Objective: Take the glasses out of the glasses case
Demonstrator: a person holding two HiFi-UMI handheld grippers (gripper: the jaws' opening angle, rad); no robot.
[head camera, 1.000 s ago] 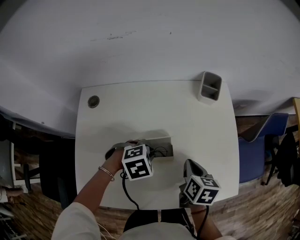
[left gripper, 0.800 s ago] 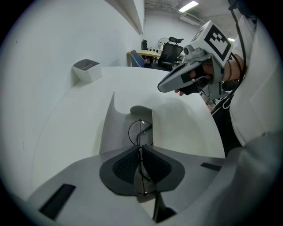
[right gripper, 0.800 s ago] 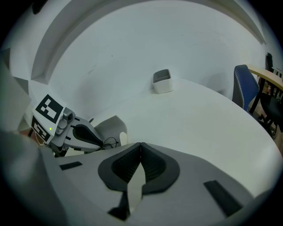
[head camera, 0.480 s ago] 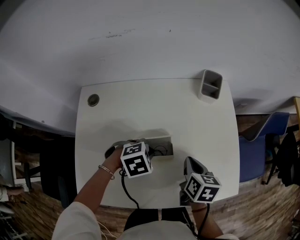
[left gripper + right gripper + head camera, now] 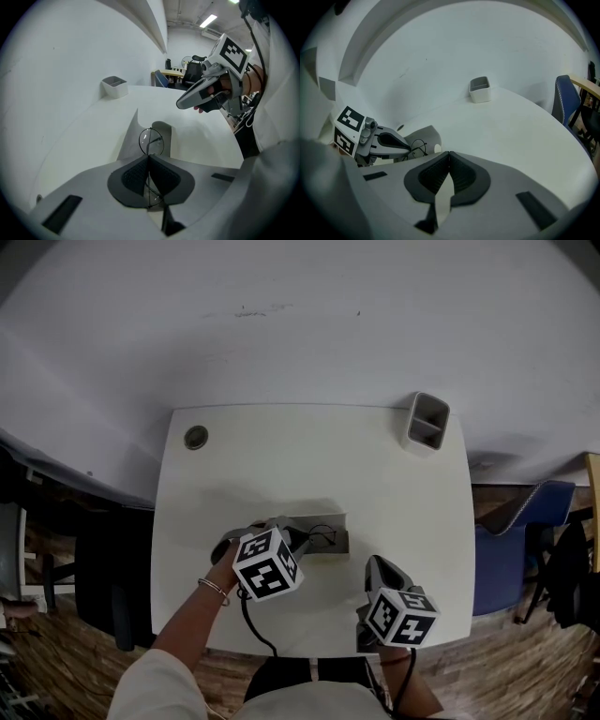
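Office: white desk (image 5: 309, 456), black chair (image 5: 191, 72) (1 blue chair (image 5: 565, 101) too), ceiling lights (image 5: 208, 20).

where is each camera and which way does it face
head view: on the person's head, looking down at the table; shows the left forearm, left gripper and right gripper.
left gripper view: rides the left gripper, looking along its jaws, shut on the glasses, glasses case behind; right gripper shows upper right.
right gripper view: rides the right gripper, looking along its shut, empty jaws; left gripper shows at left.
shared: both gripper views show the small container.
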